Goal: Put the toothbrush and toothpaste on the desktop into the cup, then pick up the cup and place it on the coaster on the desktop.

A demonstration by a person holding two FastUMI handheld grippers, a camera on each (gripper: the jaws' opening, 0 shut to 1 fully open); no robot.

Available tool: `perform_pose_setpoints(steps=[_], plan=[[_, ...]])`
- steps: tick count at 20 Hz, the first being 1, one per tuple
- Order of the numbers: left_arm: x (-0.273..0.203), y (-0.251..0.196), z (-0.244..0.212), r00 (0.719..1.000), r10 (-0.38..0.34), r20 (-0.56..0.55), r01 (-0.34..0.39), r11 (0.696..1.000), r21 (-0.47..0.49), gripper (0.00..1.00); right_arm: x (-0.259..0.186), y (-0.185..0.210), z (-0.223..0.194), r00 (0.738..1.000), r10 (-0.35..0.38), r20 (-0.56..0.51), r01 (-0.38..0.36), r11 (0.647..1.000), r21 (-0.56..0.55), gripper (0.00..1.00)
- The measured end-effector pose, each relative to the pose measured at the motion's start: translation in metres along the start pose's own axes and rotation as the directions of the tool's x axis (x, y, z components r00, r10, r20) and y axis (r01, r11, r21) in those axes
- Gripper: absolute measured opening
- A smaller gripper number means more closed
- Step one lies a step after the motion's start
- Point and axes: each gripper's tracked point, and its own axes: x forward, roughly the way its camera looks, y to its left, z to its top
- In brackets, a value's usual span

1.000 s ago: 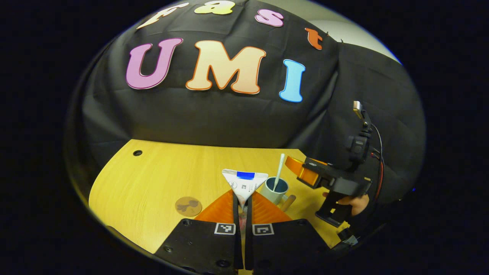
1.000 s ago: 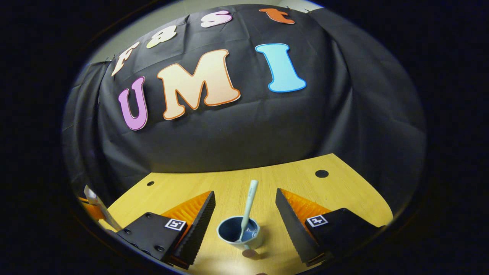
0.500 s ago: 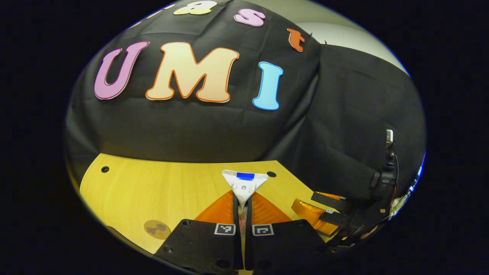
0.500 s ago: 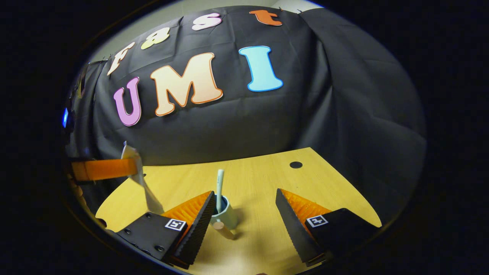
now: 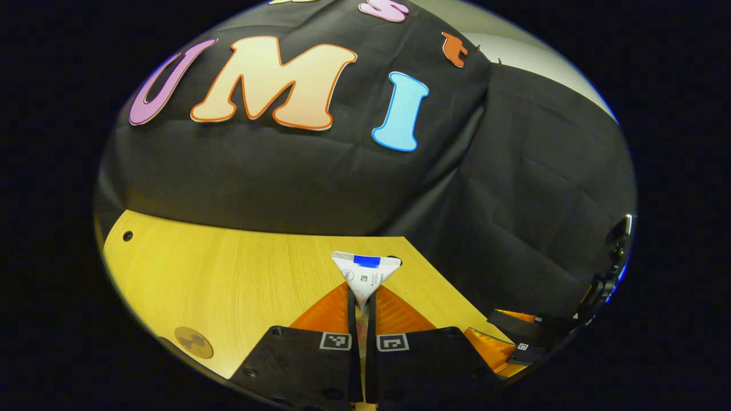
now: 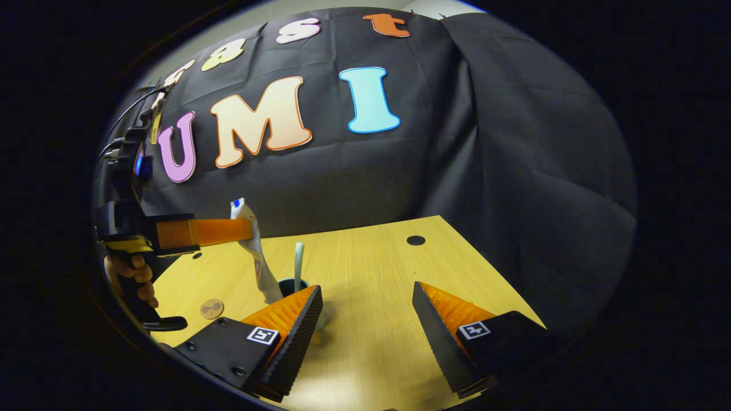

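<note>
Toothpaste (image 5: 365, 274) clenched in left tongs (image 5: 361, 302); right tongs (image 6: 365, 319) gape, holding nothing.

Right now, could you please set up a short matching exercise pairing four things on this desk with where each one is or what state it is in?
Things:
1. toothpaste
2. toothbrush
3. coaster
4. right gripper

States:
a. lying flat on the desktop, bare
b. open, holding nothing
c. standing in the cup
d. clamped in the left gripper, hanging with its lower end at the cup

Pairs: 1-d, 2-c, 3-a, 4-b
</note>
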Motion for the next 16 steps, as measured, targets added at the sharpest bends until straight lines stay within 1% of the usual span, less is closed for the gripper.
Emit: perform_pose_setpoints(steps=[1,2,3,4,7,8,9,10,11,12,13,14,15,16], plan=[[0.004,0.000,-0.005,1.000,0.011,-0.012,-0.011,1.000,-0.005,0.02,0.001,-0.001,-0.002,1.000,-0.003,-0.008,0.003,1.000,0.005,0.98],[0.009,0.003,-0.005,1.000,0.020,0.015,-0.020,1.000,0.001,0.02,0.001,-0.002,-0.003,1.000,-0.004,-0.016,0.004,1.000,0.009,0.98],[0.011,0.002,-0.012,1.000,0.029,-0.013,-0.029,1.000,0.010,0.02,0.000,-0.003,-0.005,1.000,-0.004,-0.018,0.004,1.000,0.011,0.98],[0.013,0.004,-0.020,0.998,0.045,-0.037,-0.044,0.999,0.020,0.01,0.000,-0.004,-0.003,1.000,-0.004,-0.016,0.004,1.000,0.009,0.94],[0.014,0.015,-0.054,0.988,0.102,-0.119,-0.097,0.994,0.045,0.02,-0.002,-0.004,0.002,1.000,0.005,-0.007,-0.005,1.000,0.010,0.94],[0.011,0.014,-0.063,0.985,0.104,-0.138,-0.100,0.994,0.039,0.02,-0.002,-0.003,0.005,1.000,0.011,-0.002,-0.011,1.000,0.011,0.98],[0.011,0.015,-0.064,0.986,0.109,-0.127,-0.106,0.994,0.028,0.03,-0.001,-0.002,0.005,1.000,0.017,-0.002,-0.017,1.000,0.009,0.94],[0.007,0.018,-0.067,0.984,0.137,-0.113,-0.135,0.991,0.019,0.06,-0.001,-0.001,0.006,1.000,0.024,-0.006,-0.024,1.000,0.005,0.94],[0.000,0.018,-0.061,0.984,0.151,-0.095,-0.149,0.989,0.024,0.16,0.001,0.000,0.006,0.999,0.030,-0.015,-0.030,1.000,-0.004,0.98],[-0.008,0.019,-0.059,0.983,0.166,-0.073,-0.163,0.986,0.042,0.27,0.002,0.003,0.007,0.999,0.040,-0.021,-0.040,0.999,-0.012,0.94],[-0.011,0.018,-0.057,0.983,0.175,-0.045,-0.172,0.983,0.066,0.43,0.002,0.005,0.008,0.998,0.057,-0.024,-0.058,0.998,-0.017,0.94],[-0.016,0.019,-0.056,0.982,0.188,-0.031,-0.184,0.979,0.092,0.60,0.002,0.010,0.010,0.997,0.076,-0.026,-0.077,0.997,-0.021,0.98],[-0.027,0.024,-0.056,0.976,0.218,-0.024,-0.214,0.970,0.118,0.67,0.004,0.015,0.010,0.995,0.096,-0.037,-0.097,0.995,-0.028,0.98],[-0.036,0.029,-0.049,0.967,0.253,0.009,-0.252,0.958,0.138,0.79,0.007,0.020,0.006,0.991,0.118,-0.069,-0.121,0.992,-0.042,0.94]])
